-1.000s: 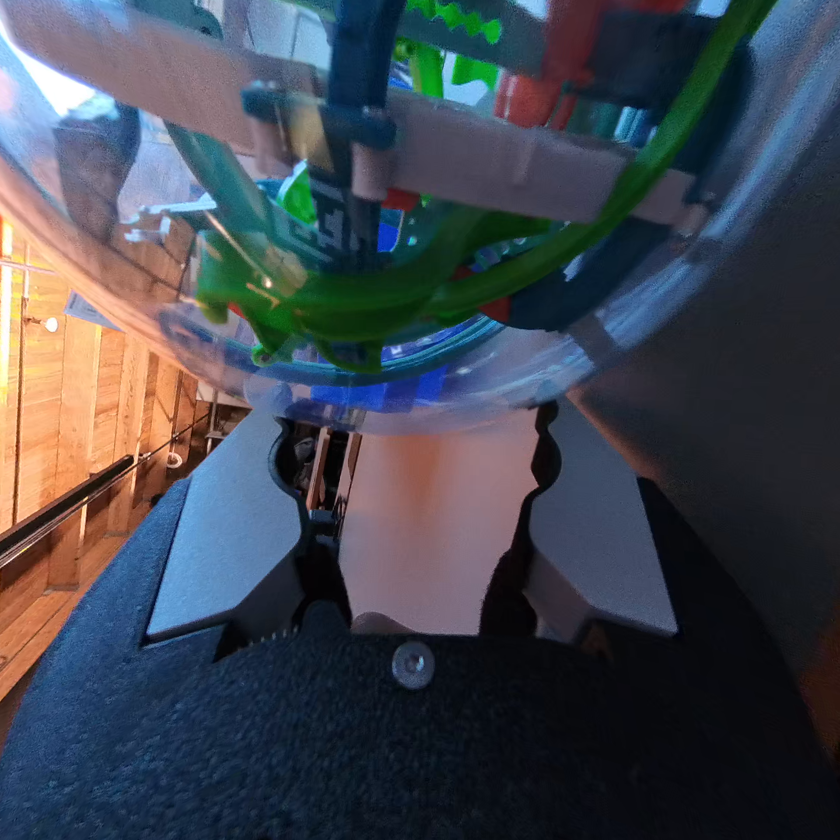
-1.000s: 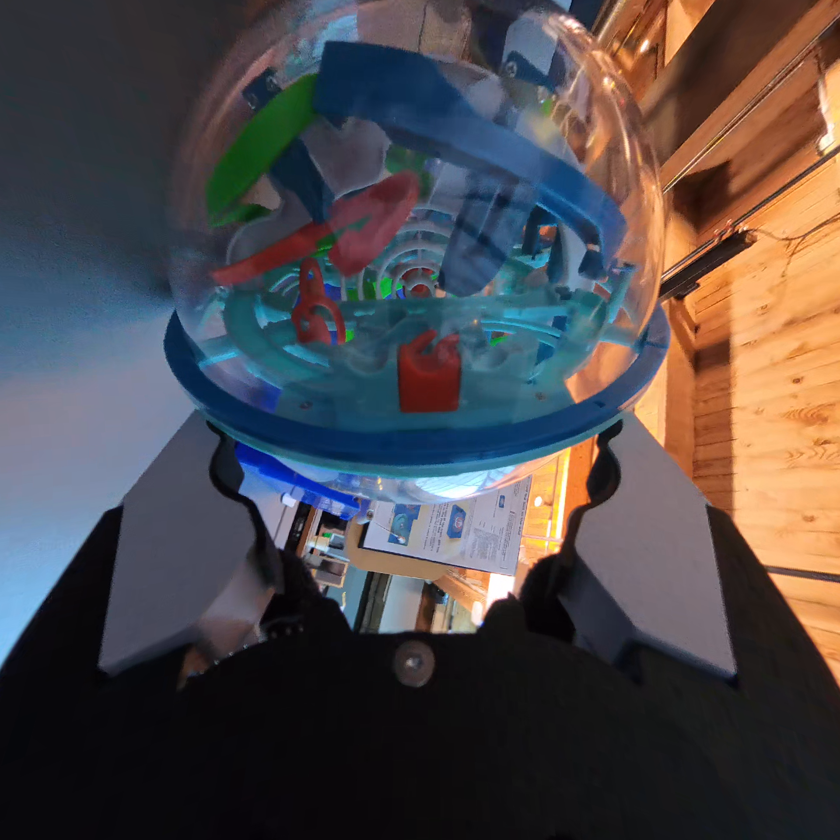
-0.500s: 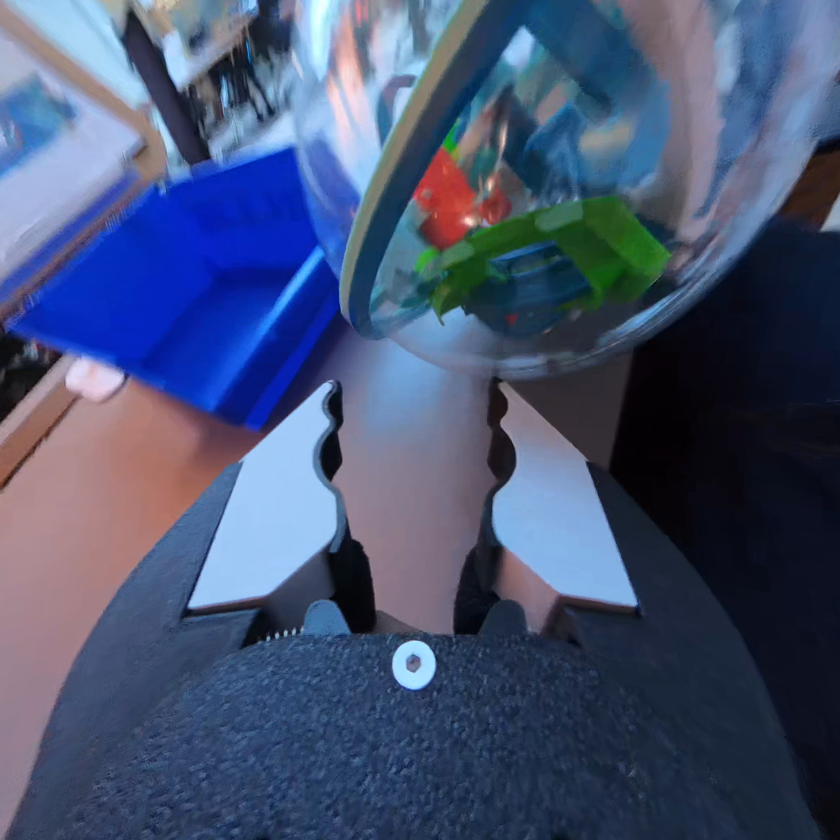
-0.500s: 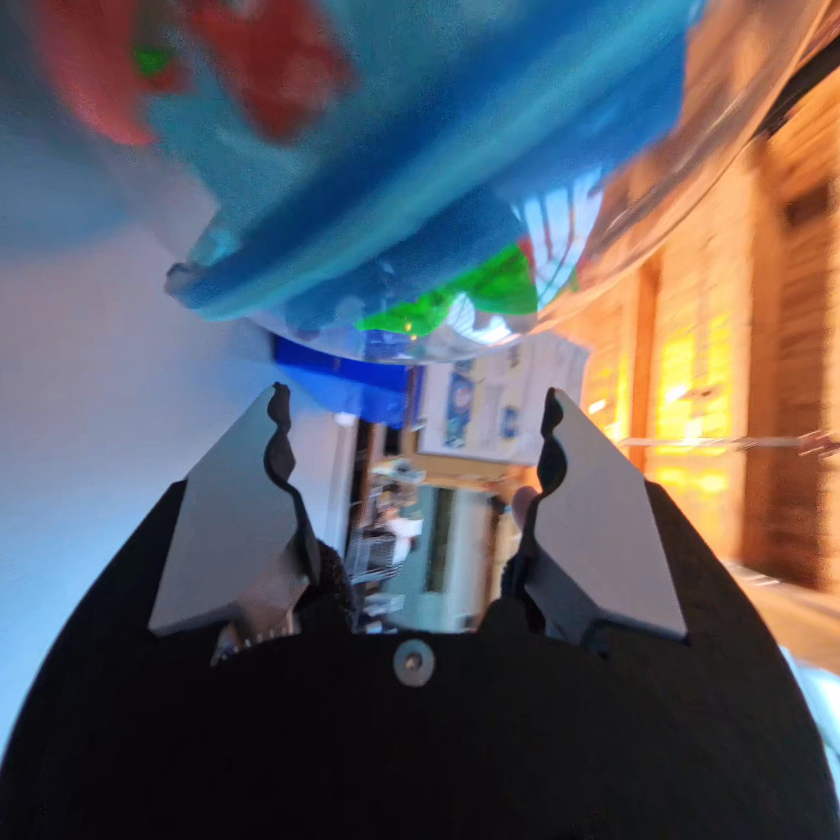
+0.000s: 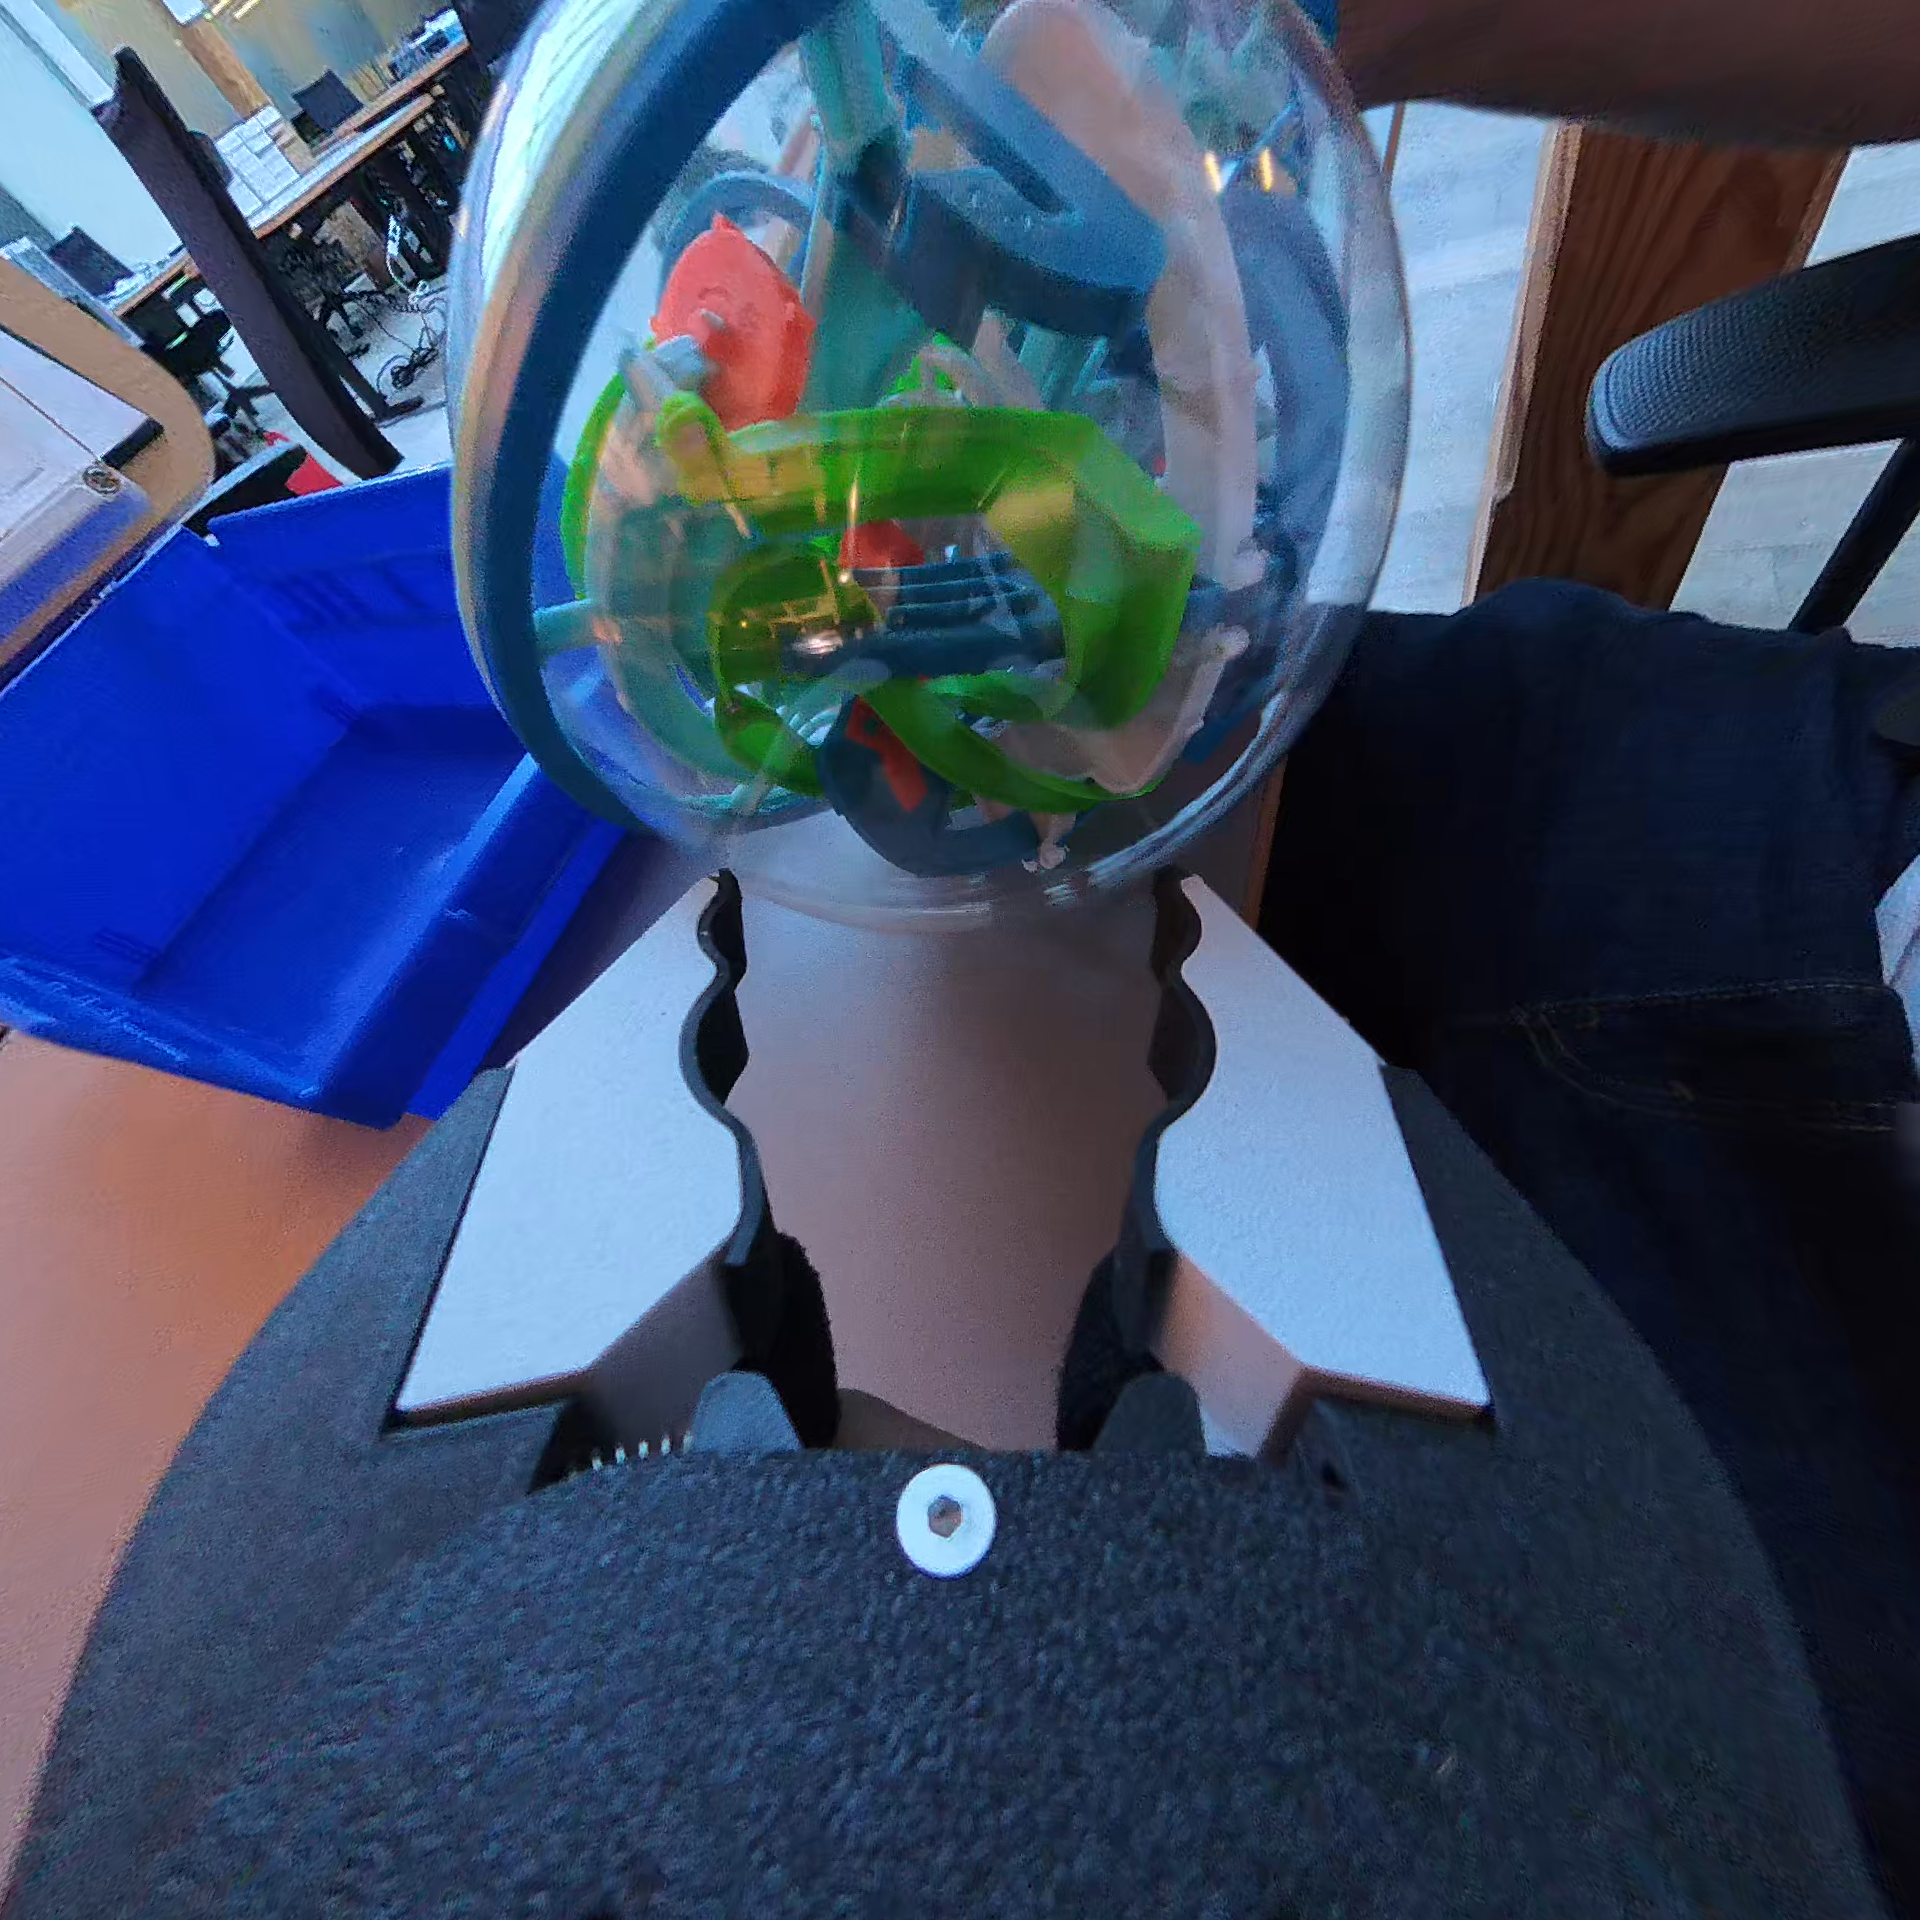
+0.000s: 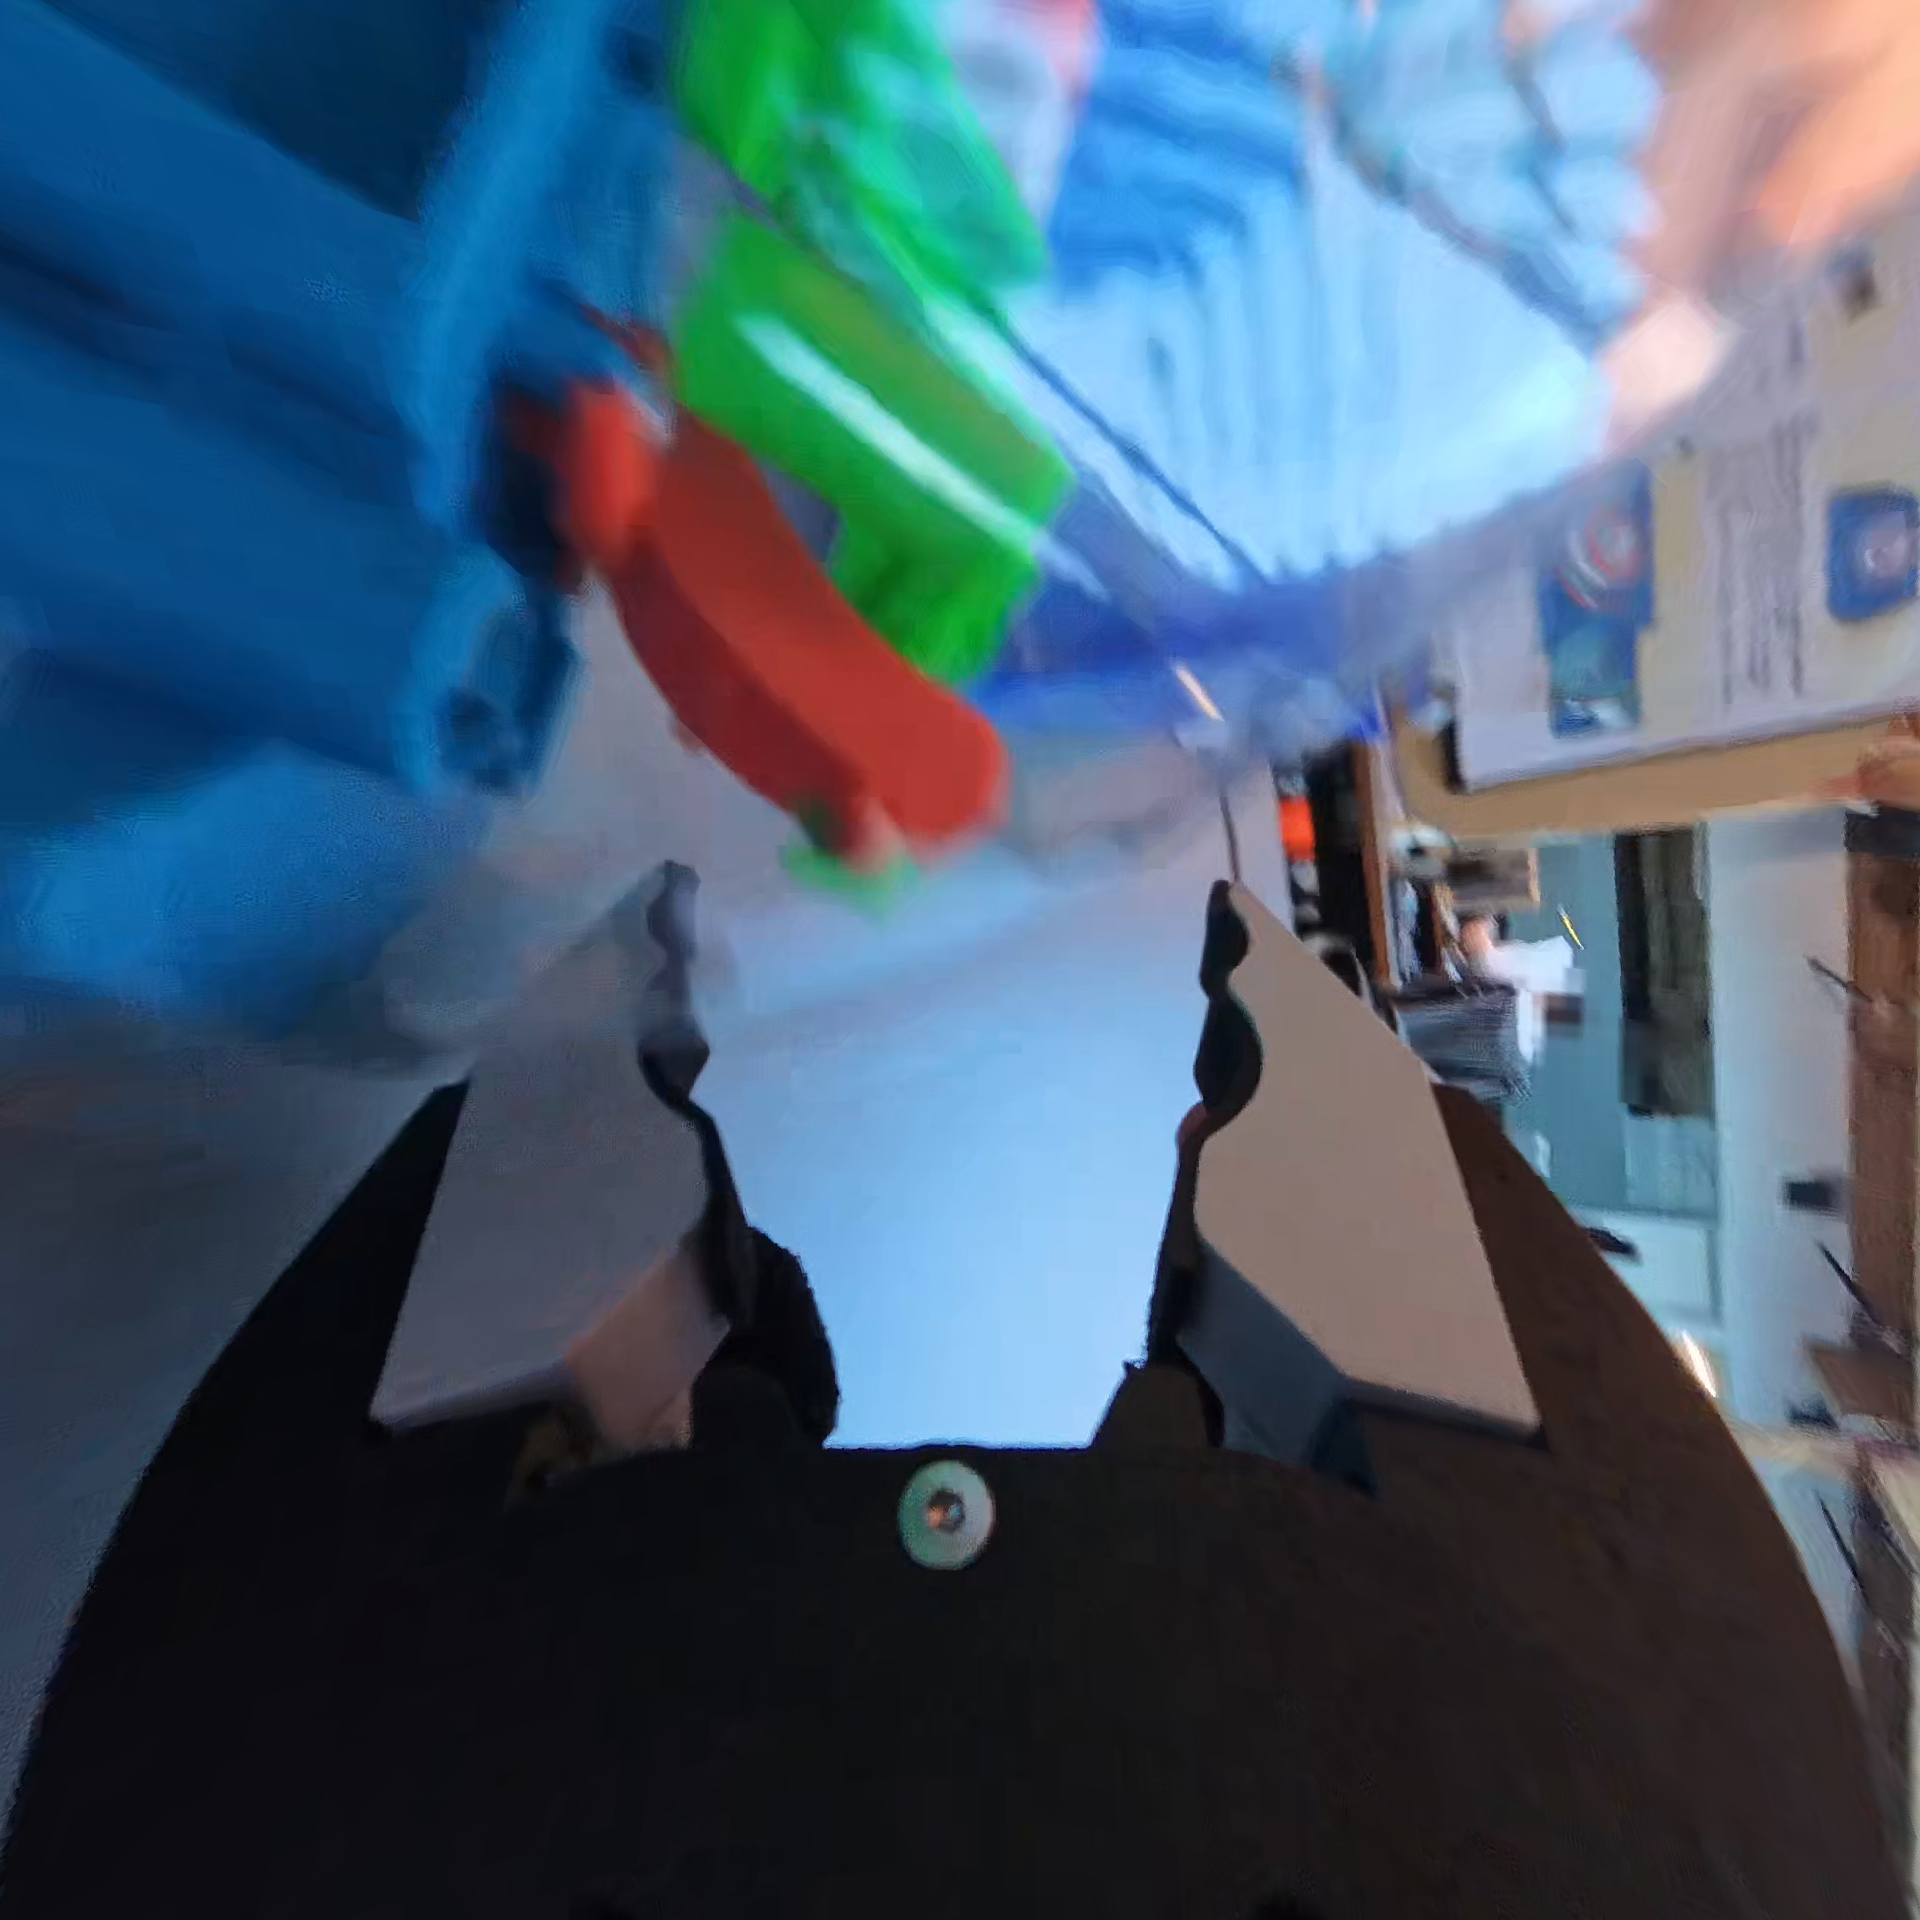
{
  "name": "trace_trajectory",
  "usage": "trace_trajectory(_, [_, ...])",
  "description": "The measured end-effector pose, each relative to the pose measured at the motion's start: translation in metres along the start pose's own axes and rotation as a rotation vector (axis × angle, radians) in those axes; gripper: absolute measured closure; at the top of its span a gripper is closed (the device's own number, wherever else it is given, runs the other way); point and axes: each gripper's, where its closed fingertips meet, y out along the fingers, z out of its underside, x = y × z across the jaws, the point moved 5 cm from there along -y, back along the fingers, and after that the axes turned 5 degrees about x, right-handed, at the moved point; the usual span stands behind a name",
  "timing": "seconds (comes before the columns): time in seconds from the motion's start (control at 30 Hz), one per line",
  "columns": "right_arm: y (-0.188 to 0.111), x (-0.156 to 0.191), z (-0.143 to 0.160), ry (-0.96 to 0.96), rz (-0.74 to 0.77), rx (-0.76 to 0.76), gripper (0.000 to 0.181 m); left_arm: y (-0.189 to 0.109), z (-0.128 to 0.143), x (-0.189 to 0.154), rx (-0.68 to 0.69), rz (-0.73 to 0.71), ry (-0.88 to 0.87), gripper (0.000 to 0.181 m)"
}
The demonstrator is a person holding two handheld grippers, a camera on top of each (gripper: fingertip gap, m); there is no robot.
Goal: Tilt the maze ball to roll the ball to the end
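The maze ball [image 5: 914,447] is a clear sphere with green, red and blue tracks and a dark blue ring that stands nearly upright in the left wrist view. My left gripper [image 5: 940,894] is open, and its fingertips touch the underside of the sphere. My right gripper [image 6: 948,883] is open too. The ball [image 6: 831,468] fills the upper left of the right wrist view, very close and blurred by motion. The ball hangs above the table, pressed between the two grippers. I cannot make out the small ball inside.
A blue bin [image 5: 239,748] stands on the brown table [image 5: 156,1247] to the left. A person's leg in dark jeans [image 5: 1610,935] and a black chair armrest [image 5: 1766,364] are on the right. A hand [image 5: 1610,52] shows at the top right.
Both grippers have swung round with the ball between them. The ball has turned, so its blue ring went from level to nearly upright. The right view is now closer and blurred.
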Motion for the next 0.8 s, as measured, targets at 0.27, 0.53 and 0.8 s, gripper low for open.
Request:
trace_trajectory(0.27, [-0.101,-0.04,0.018,0.732,-0.383,-0.227,0.07,0.018,0.002,-0.006,-0.054,0.144,-0.201,0.082])
trace_trajectory(0.53, [-0.116,0.022,-0.042,0.607,-0.431,-0.249,0.036,0.024,-0.027,-0.015,-0.114,0.142,-0.213,0.08])
trace_trajectory(0.8, [-0.076,0.033,-0.018,0.622,-0.389,-0.109,0.03,0.014,-0.052,-0.009,-0.167,0.082,-0.16,0.084])
